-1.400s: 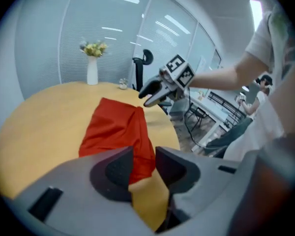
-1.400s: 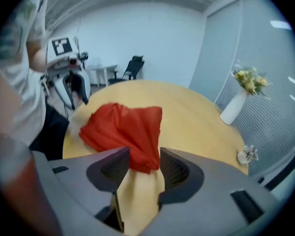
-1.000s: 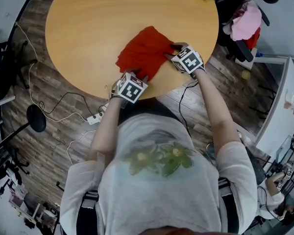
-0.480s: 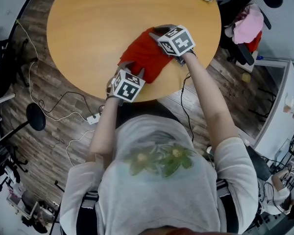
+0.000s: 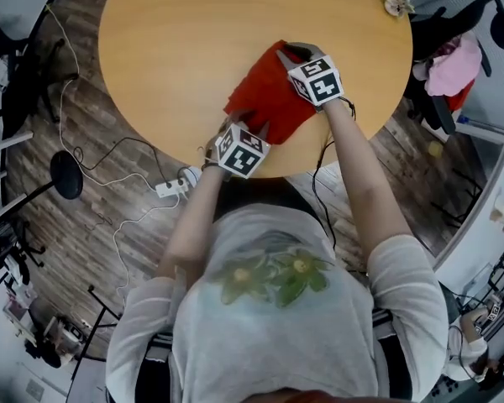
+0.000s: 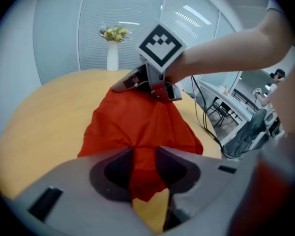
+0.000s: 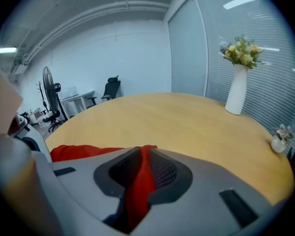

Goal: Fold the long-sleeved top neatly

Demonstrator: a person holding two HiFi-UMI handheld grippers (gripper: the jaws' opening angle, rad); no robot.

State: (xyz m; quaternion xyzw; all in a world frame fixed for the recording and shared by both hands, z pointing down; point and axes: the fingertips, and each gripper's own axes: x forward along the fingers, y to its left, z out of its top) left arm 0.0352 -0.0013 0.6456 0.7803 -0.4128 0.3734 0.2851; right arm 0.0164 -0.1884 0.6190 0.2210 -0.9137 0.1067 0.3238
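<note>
Left gripper: the jaws stand partly closed and pinch the near edge of the red long-sleeved fabric top. Red cloth fills the whole gap between them, and a loose corner hangs just below the tips.

Right gripper: the jaws have just been closing and now stand narrow. They are clamped on a thin upright fold of the top that runs the length of the gap between them.

Top: it lies bunched and creased on the round light-wood desk. It spreads straight ahead from the left jaws to the right jaws, which grip its far end. From the right jaws, the rest of the cloth shows low to their left.

Grippers to each other: the right gripper sits directly ahead of the left jaws, with only the top between them.

Desk: bare wood stretches ahead of the right jaws.

White vase of yellow flowers: it stands upright, far ahead and to the right of the right jaws, well apart from the top.
</note>
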